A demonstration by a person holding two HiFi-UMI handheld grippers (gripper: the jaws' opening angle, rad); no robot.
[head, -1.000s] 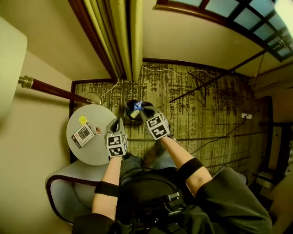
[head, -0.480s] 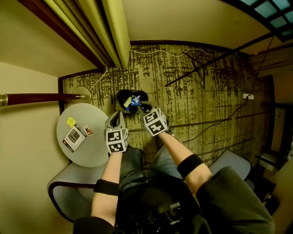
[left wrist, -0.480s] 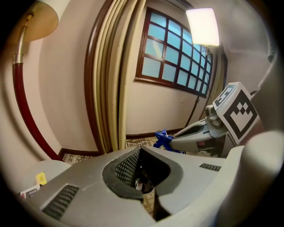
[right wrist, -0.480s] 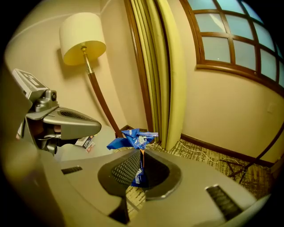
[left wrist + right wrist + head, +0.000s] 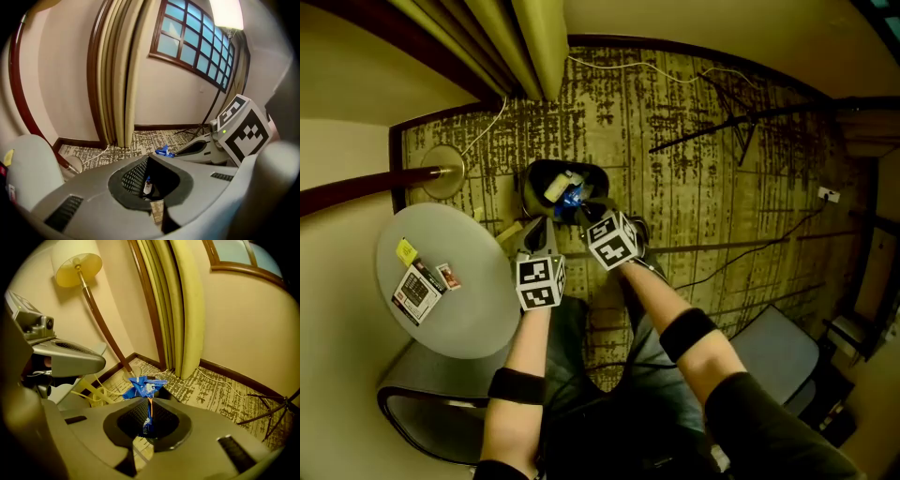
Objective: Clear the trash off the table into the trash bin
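The right tool (image 5: 584, 210), clenched on a thin tail of the blue wrapper (image 5: 144, 385) just above the trash bin (image 5: 531, 180), may let it cling or flutter past the bin's rim onto the carpet (image 5: 722, 187); the left tool (image 5: 535, 228), beside the bin, is shut and empty.

Glossy crinkled plastic (foil-like): blue wrapper (image 5: 144, 386). Left round table (image 5: 478, 309) smooth, matt grey; carpet (image 5: 703, 169) rough pile; curtains (image 5: 119, 70) matt cloth.
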